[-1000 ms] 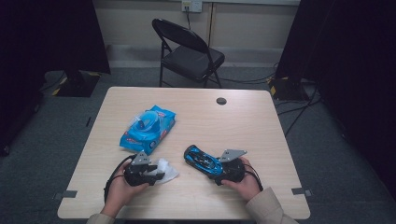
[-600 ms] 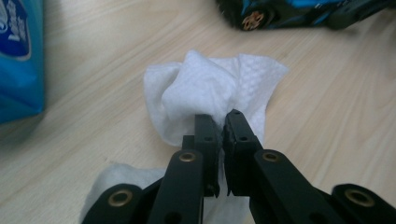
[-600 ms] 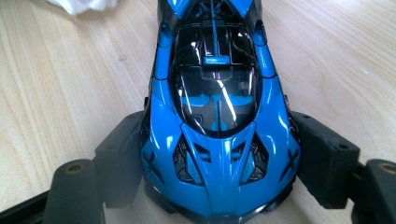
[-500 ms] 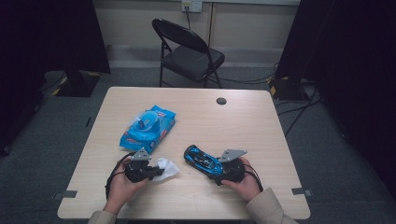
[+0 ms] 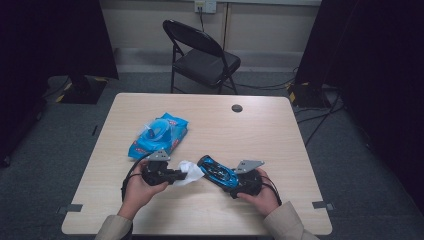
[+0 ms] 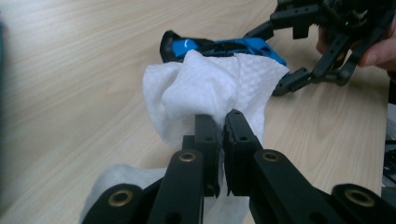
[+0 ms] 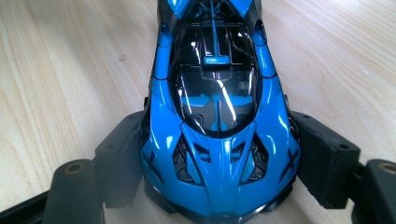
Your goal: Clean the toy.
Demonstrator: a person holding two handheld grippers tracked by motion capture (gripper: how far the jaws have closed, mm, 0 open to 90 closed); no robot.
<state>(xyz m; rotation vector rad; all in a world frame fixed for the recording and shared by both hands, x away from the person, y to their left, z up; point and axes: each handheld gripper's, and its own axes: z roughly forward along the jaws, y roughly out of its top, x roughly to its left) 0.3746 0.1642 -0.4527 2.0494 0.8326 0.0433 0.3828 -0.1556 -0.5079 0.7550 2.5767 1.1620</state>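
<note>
White wipe [image 6: 212,95] is now pinched in my left gripper [image 6: 218,122], whose jaws have just closed on it and lifted it toward the blue toy car [image 7: 218,121], clamped by my right gripper [image 5: 239,181] on the table [image 5: 280,135]; wiping can begin.

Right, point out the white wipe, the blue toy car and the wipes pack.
white wipe [image 6: 210,91], left gripper view, on its bunched middle above the fingers.
blue toy car [image 7: 217,140], right gripper view, on its glossy body behind the cabin glass.
wipes pack [image 5: 159,135], high view, on its blue top face.
</note>
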